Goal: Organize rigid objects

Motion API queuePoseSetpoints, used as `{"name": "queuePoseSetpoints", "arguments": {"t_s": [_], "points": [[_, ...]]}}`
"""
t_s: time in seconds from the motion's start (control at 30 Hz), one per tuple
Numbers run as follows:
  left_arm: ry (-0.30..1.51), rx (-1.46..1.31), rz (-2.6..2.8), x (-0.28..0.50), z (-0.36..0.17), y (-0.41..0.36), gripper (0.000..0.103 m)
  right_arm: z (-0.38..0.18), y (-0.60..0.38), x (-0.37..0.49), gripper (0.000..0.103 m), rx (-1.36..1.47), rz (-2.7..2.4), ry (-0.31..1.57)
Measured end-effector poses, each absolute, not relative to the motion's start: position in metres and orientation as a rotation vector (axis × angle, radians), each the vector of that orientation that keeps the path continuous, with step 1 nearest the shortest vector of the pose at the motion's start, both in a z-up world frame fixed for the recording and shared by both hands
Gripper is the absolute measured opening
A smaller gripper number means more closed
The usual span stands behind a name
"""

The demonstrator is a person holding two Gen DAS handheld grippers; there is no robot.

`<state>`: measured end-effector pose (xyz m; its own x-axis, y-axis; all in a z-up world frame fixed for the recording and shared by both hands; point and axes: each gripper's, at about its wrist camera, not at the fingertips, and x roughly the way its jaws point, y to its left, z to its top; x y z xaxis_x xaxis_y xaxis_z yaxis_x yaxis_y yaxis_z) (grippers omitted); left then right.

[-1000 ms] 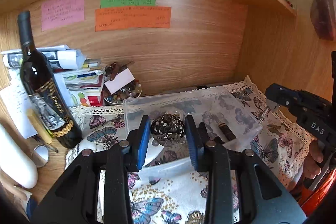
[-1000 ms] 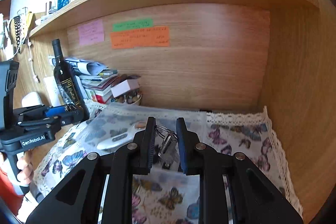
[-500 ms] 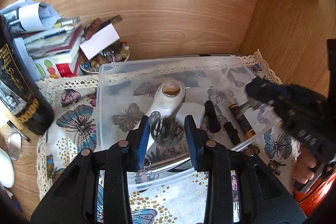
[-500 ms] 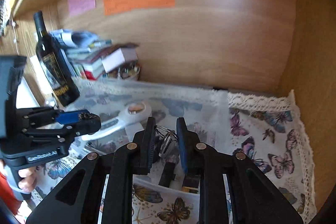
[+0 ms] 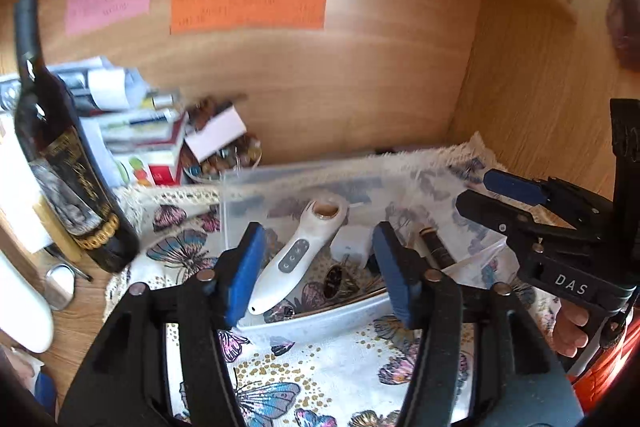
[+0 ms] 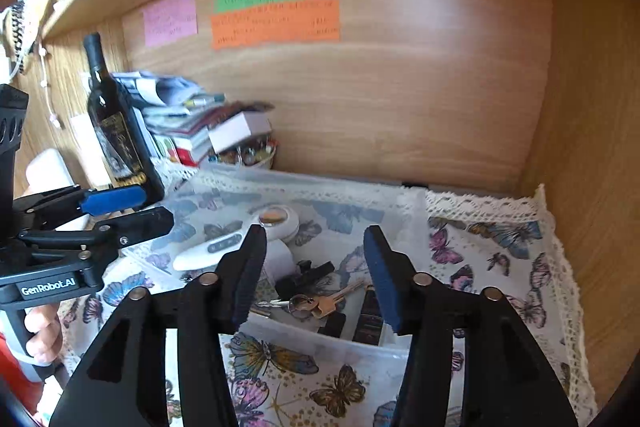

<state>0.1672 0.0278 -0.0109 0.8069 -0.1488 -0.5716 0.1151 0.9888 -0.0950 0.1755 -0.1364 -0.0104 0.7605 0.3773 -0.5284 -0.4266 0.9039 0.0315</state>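
- Left gripper (image 5: 316,267): jaws opening, blue pads apart with nothing pressed between them; it hangs over the near left part of the bin (image 5: 320,323).
- Right gripper (image 6: 316,275): jaws opening, pads apart and clear of the contents; it hangs over the near right part of the bin (image 6: 320,343).
- Bin: clear plastic, on a butterfly cloth (image 5: 304,375) inside a wooden alcove.
- Ball (image 5: 340,281): dark, gold-patterned, lying on the bin floor between the left pads but below them, just right of the white device (image 5: 296,259).
- Device: white, handle-shaped, with a round amber head at its far end; it lies slantwise in the left half of the bin.
- Keys (image 6: 316,303): a ring with a brass key, resting on the bin floor between the right pads and free of them; a black clip (image 6: 304,277) lies just beyond.
- Dark tubes (image 5: 438,247): at the right side of the bin.
- Bottle (image 5: 64,163): dark wine bottle, upright, left of the cloth, with stacked books (image 5: 140,143) behind.
- Notes (image 5: 248,9): pink, green and orange papers on the far wall.
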Motion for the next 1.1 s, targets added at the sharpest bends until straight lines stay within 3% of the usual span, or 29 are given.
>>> {"name": "queuePoseSetpoints", "arguments": {"t_s": [0.17, 0.3, 0.6, 1.1], "points": [[0.518, -0.057, -0.12, 0.135, 0.011, 0.028, 0.078, 0.012, -0.149, 0.143, 0.088, -0.077, 0.412, 0.448], [0.444, -0.05, -0.094, 0.109, 0.026, 0.023, 0.087, 0.026, -0.157, 0.118, 0.102, -0.057, 0.392, 0.382], [0.337, -0.037, -0.066, 0.06, 0.047, 0.01, 0.097, 0.043, -0.162, 0.078, 0.103, -0.046, 0.39, 0.3], [0.265, -0.035, -0.044, 0.026, 0.056, 0.001, 0.1, 0.047, -0.171, 0.056, 0.103, -0.011, 0.394, 0.282]]}}
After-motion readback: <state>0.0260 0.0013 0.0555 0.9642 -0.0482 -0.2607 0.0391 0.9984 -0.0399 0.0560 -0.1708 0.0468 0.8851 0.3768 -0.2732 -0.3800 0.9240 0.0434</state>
